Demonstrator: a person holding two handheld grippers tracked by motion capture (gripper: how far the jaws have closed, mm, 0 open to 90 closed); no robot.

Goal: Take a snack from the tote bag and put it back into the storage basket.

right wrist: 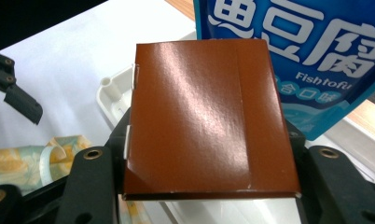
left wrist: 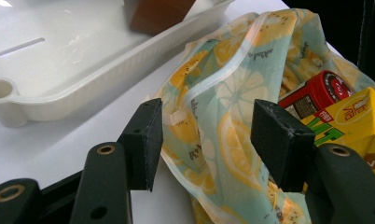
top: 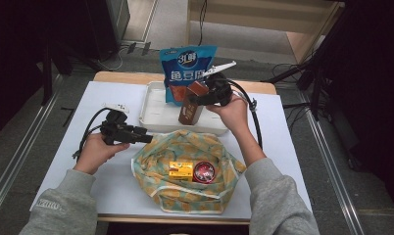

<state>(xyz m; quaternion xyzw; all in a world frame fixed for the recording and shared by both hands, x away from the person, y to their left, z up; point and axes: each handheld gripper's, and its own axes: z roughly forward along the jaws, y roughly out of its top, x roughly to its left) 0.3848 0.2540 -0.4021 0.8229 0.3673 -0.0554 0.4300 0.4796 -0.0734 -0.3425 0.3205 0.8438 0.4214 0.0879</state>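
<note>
Closest to the person, a lemon-print cloth bag (top: pixel 187 169) is lying open on the white table (top: pixel 67 147), slumped into a wide ring. Inside it a yellow drink carton (top: pixel 180 171) and a red-lidded can (top: pixel 204 172) are sitting side by side, touching or nearly so.

At the bag's left edge the left gripper (top: pixel 145 136) is hovering, pointed across the table toward the cloth. In the left gripper view its jaws are standing spread, with a fold of the bag's rim (left wrist: pixel 209 116) lying between them; the pads are not pressing on the fabric. The carton (left wrist: pixel 358 121) and the can (left wrist: pixel 323 91) are showing just beyond the right-hand jaw.

Beyond the bag, a white tray (top: pixel 153 110) is resting near the far edge of the table, just apart from the cloth. Over its right half the right gripper (top: pixel 197 100) is pinching a brown carton (top: pixel 191 104) by its two sides, holding it upright with a slight lean. The carton's foot seems to be touching the tray floor, though from here that is hard to judge. In the right gripper view the brown carton (right wrist: pixel 206 119) is covering most of the space between the jaws.

Right behind it, a blue fish tofu pouch (top: pixel 186 68) is standing upright in the tray, partly blocked by the carton and the gripper. Farther off, cables are trailing over the floor (top: pixel 151 54).
</note>
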